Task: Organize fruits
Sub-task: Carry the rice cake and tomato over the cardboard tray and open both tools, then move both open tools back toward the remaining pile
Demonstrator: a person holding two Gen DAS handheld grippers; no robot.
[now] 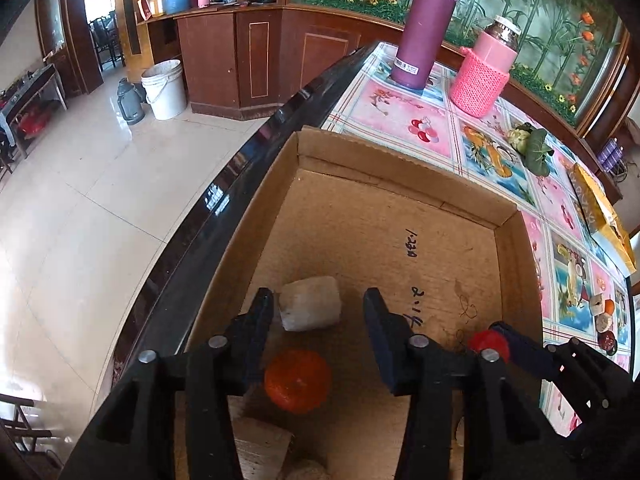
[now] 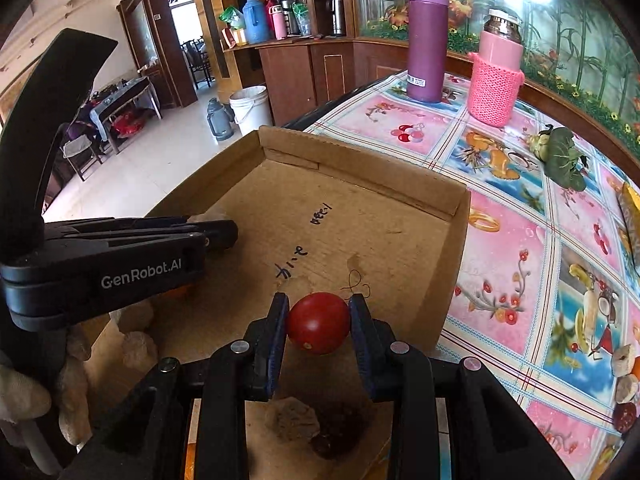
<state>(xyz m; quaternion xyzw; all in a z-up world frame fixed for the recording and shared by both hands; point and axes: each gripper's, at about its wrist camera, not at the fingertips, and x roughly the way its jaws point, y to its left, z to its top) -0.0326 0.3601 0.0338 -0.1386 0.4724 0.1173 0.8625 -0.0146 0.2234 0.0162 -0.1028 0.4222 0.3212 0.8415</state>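
Observation:
A shallow cardboard box (image 1: 404, 168) (image 2: 360, 172) lies on the table. In the left wrist view my left gripper (image 1: 318, 312) is open above the box floor, over an orange fruit (image 1: 298, 380) and a white lumpy piece (image 1: 310, 306). It also shows from the side in the right wrist view (image 2: 216, 234). My right gripper (image 2: 319, 310) is shut on a small red tomato (image 2: 318, 322) and holds it over the box. The tomato also shows in the left wrist view (image 1: 486, 342). A brownish piece (image 2: 294, 418) and a dark red fruit (image 2: 340, 432) lie in the box below it.
A purple flask (image 2: 426, 40) and a pink bottle in a knitted sleeve (image 2: 496, 80) stand at the table's far end. A green leafy item (image 2: 560, 156) and several small fruit pieces (image 2: 624, 380) lie on the patterned tablecloth (image 2: 520, 280) to the right. The table's dark edge (image 1: 224, 208) drops to the tiled floor on the left.

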